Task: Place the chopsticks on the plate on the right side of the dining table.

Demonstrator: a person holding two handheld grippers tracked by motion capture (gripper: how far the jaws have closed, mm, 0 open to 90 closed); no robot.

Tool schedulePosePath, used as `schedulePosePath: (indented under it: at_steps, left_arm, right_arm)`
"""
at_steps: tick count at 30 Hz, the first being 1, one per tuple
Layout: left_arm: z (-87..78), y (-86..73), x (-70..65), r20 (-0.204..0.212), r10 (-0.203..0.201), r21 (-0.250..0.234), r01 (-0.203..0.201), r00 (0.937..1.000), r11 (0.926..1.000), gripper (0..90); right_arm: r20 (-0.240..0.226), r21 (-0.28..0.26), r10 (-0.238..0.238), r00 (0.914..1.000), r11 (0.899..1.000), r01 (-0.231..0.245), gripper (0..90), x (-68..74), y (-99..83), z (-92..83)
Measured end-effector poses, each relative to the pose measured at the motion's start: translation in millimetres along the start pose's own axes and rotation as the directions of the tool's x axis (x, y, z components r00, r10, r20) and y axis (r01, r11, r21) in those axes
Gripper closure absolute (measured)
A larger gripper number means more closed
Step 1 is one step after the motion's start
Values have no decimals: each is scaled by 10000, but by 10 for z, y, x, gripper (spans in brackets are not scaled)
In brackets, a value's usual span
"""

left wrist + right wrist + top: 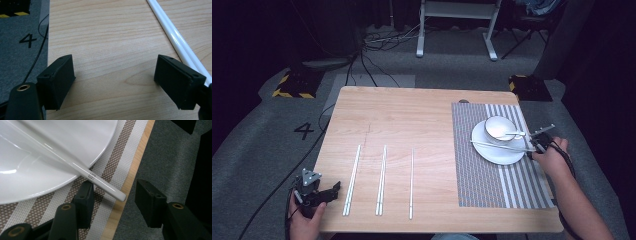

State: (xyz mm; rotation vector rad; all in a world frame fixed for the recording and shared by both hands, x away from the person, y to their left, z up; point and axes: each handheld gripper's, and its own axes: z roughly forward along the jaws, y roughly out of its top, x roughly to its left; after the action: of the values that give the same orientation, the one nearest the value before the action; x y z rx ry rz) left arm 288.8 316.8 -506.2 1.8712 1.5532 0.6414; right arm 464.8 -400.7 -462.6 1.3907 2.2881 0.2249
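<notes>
A white plate (492, 156) with a white bowl (498, 126) and a spoon (515, 134) sits on a striped placemat (482, 185) at the right. One white chopstick (499, 145) lies across the plate, its end sticking out over the placemat. My right gripper (536, 145) is at that end. In the right gripper view the chopstick (105, 183) tip lies between the jaws of my right gripper (114, 185), with a gap on the right side, so it is open. My left gripper (335, 191) rests open at the table's front left corner, beside a white chopstick pair (175, 37).
On the bare wood lie a chopstick pair (352, 179), a second pair (382, 180) and a single chopstick (412, 182), all pointing away from me. The table's right edge (130, 182) runs just past the placemat (110, 165). Cables cross the grey floor at the left.
</notes>
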Motion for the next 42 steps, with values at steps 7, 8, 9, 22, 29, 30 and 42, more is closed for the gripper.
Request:
schedulePosePath:
  at_steps: [7, 8, 9, 22, 29, 30, 42]
  left_arm:
    - [0, 0, 0, 4, 1, 3, -1, 10000, 10000, 164]
    - [0, 0, 1, 4, 3, 4, -3, 10000, 10000, 164]
    - [0, 0, 0, 5, 1, 2, -1, 10000, 10000, 164]
    - [0, 0, 0, 4, 0, 3, 0, 10000, 10000, 164]
    - [0, 0, 0, 3, 1, 1, -1, 10000, 10000, 164]
    - [0, 0, 0, 2, -3, -1, 3, 10000, 10000, 164]
    - [0, 0, 0, 1, 0, 0, 0, 10000, 10000, 164]
  right_arm:
    - [202, -131, 109, 9997, 9999, -107, 507, 2, 39, 40]
    - [211, -198, 99, 9997, 9998, -95, 505, 2, 42, 41]
    - [230, -256, 105, 9997, 9996, -99, 504, 6, 47, 40]
    - [221, -670, 187, 9996, 9976, -172, 441, -81, -8, -66]
    - [-77, -801, 300, 9995, 9963, -305, 436, -192, -85, -184]
    - [-8, -861, 458, 9989, 9952, -457, 437, -218, -101, -192]
    - [476, -568, 2067, 9772, 9773, -2040, 436, -437, -164, 8]
